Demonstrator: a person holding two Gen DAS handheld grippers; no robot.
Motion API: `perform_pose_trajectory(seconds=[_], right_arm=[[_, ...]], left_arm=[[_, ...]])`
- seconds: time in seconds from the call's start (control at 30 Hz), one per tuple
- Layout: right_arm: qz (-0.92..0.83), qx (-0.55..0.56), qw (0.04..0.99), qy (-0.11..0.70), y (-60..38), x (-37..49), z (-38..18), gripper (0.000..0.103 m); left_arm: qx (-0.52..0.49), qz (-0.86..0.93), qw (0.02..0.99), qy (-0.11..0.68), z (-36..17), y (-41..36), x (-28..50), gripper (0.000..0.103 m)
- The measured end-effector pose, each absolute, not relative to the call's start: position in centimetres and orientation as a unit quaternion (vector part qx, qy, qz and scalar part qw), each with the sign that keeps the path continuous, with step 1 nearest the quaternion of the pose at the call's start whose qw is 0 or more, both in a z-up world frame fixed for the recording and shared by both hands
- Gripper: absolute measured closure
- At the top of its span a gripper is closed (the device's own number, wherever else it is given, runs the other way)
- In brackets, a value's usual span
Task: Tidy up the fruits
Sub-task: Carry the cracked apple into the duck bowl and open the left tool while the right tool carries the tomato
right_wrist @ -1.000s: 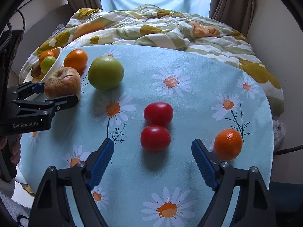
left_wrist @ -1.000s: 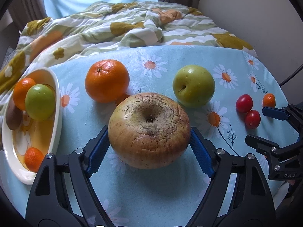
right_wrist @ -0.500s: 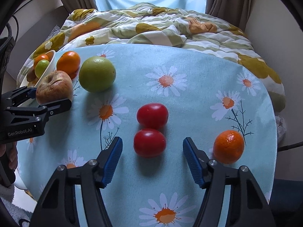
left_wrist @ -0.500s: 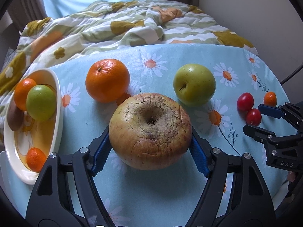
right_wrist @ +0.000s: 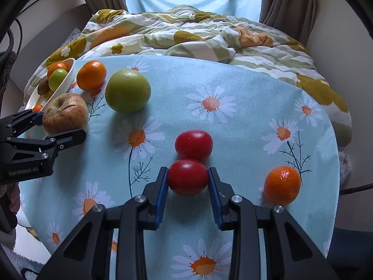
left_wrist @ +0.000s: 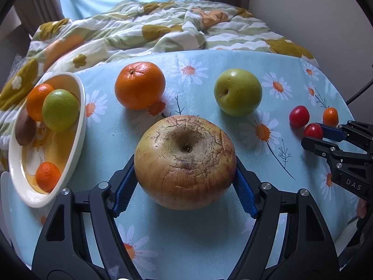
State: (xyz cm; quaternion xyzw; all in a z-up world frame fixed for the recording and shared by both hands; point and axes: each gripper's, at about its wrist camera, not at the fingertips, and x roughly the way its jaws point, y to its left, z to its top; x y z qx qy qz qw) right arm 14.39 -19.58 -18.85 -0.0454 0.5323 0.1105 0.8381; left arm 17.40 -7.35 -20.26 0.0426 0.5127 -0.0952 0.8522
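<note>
Fruits were being gathered: my right tongs [right_wrist: 188, 177] had just closed on the nearer cherry tomato [right_wrist: 188, 176], smooth and glossy, on the tabletop [right_wrist: 233, 88]. My left tongs [left_wrist: 185, 182] clamped the wrinkled, cracked apple [left_wrist: 185, 161], presumably bound for the glazed oval dish [left_wrist: 77, 126] beyond, already holding citrus.

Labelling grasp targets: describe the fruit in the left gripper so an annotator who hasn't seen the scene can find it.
Start at the round table with the blue daisy tablecloth. Near its left side, just right of the white oval dish, the left gripper clamps the wrinkled apple. It is the largest fruit, tan-red with cracked, shrivelled skin, unlike the smooth green apple and glossy orange behind it.
</note>
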Motion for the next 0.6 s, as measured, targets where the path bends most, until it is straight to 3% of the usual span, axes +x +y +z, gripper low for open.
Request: perform_pose_trajectory(seconds=[0.6], right_arm=[[0.164,-0.068,0.858,0.481,-16.5,12.7,-12.0,0.072]], left_arm=[[-0.002,-0.058,0.889,0.453,-11.7,-3.9,13.3,0.022]])
